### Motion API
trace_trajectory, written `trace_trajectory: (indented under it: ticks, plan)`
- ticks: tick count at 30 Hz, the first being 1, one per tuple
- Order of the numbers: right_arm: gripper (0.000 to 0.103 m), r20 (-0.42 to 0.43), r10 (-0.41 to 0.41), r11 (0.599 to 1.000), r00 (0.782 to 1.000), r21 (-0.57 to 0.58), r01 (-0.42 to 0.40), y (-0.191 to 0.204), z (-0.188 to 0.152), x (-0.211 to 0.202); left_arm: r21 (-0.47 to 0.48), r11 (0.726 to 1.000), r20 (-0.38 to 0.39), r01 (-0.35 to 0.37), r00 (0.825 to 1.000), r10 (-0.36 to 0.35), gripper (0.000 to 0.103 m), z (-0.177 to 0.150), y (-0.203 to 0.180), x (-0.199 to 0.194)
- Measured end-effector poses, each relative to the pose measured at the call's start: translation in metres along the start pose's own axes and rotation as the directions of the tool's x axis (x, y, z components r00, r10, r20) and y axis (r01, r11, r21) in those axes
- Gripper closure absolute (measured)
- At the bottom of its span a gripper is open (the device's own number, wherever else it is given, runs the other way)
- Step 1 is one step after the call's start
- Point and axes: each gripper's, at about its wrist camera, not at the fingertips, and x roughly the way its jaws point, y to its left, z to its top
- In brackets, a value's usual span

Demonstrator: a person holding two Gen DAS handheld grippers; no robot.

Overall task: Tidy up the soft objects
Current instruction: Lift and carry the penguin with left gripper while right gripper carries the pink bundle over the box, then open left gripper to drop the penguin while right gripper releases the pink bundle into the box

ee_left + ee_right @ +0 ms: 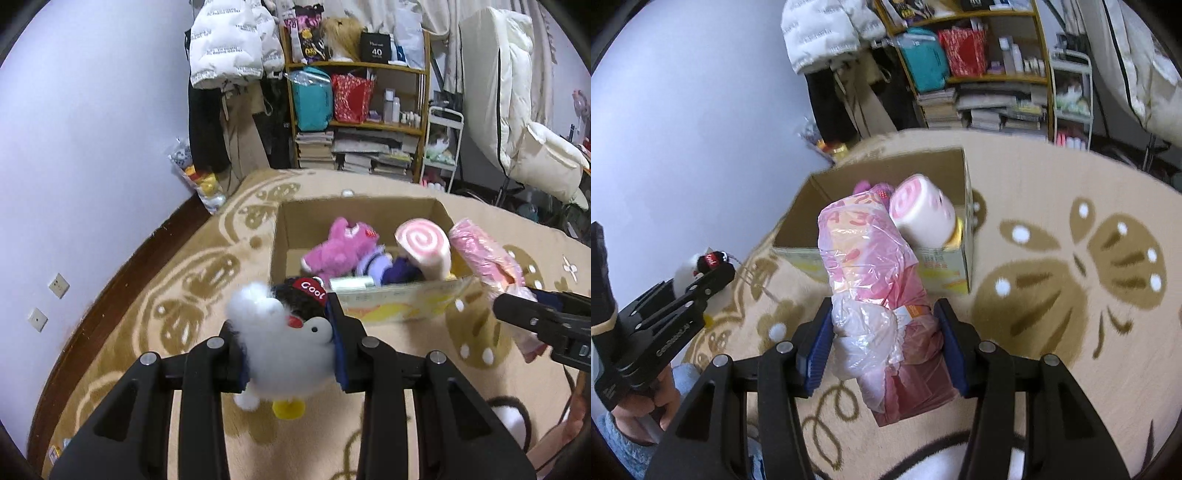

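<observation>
My left gripper (pixel 286 350) is shut on a white plush bird with a black "Cool" cap (pixel 284 343), held above the carpet just before the open cardboard box (pixel 295 221). The box holds a pink plush (pixel 340 247), a purple plush (pixel 391 267) and a pink swirl roll plush (pixel 424 247). My right gripper (pixel 884 345) is shut on a pink plastic-wrapped soft bundle (pixel 871 280), held over the box's (pixel 945 266) near edge. The bundle also shows in the left wrist view (pixel 484 254), right of the box. The left gripper and bird show at the left of the right wrist view (pixel 698 273).
A beige patterned carpet (pixel 177 302) covers the floor. A wooden shelf (pixel 358 122) with bags and books stands at the back, coats hang to its left, a white wall is at left, and a white chair (pixel 524 122) is at the right.
</observation>
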Motion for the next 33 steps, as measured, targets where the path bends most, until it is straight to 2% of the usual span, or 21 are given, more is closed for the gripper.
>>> trace_trajectory:
  ticks: [5, 11, 15, 21, 25, 28, 31, 33]
  plan:
    - [0.047, 0.048, 0.010, 1.000, 0.999, -0.017, -0.009, 0.007, 0.018, -0.003, -0.005, 1.000, 0.015, 0.003, 1.000, -0.003, 0.071, 0.018, 0.007, 0.015]
    - [0.047, 0.070, 0.006, 0.999, 0.998, -0.046, -0.003, 0.010, 0.035, 0.018, 0.029, 0.999, 0.028, -0.015, 0.999, 0.014, 0.071, 0.041, 0.006, 0.038]
    - [0.047, 0.076, 0.010, 0.998, 0.997, -0.065, -0.005, 0.011, 0.045, 0.029, 0.039, 0.999, 0.024, 0.019, 1.000, -0.020, 0.071, 0.058, 0.005, 0.048]
    - [0.047, 0.076, 0.024, 0.996, 0.997, -0.088, -0.017, 0.011, 0.062, 0.049, 0.017, 0.999, 0.032, 0.034, 0.999, -0.035, 0.070, 0.076, 0.010, 0.067]
    - [0.047, 0.068, 0.013, 0.995, 0.998, -0.097, -0.006, 0.010, 0.070, 0.064, 0.008, 0.998, 0.008, 0.061, 0.998, -0.061, 0.069, 0.081, 0.010, 0.083]
    - [0.046, 0.050, 0.005, 0.995, 0.999, -0.103, 0.000, 0.010, 0.072, 0.076, 0.035, 0.999, 0.003, 0.037, 0.999, -0.037, 0.068, 0.080, 0.006, 0.095]
    - [0.046, 0.031, -0.010, 0.994, 0.999, -0.105, 0.013, 0.009, 0.072, 0.088, 0.028, 0.997, -0.036, 0.067, 0.997, -0.065, 0.068, 0.076, 0.003, 0.109]
    - [0.046, 0.023, -0.012, 0.994, 1.000, -0.104, 0.014, 0.009, 0.072, 0.093, 0.049, 0.998, -0.056, 0.042, 0.998, -0.039, 0.068, 0.073, -0.001, 0.117]
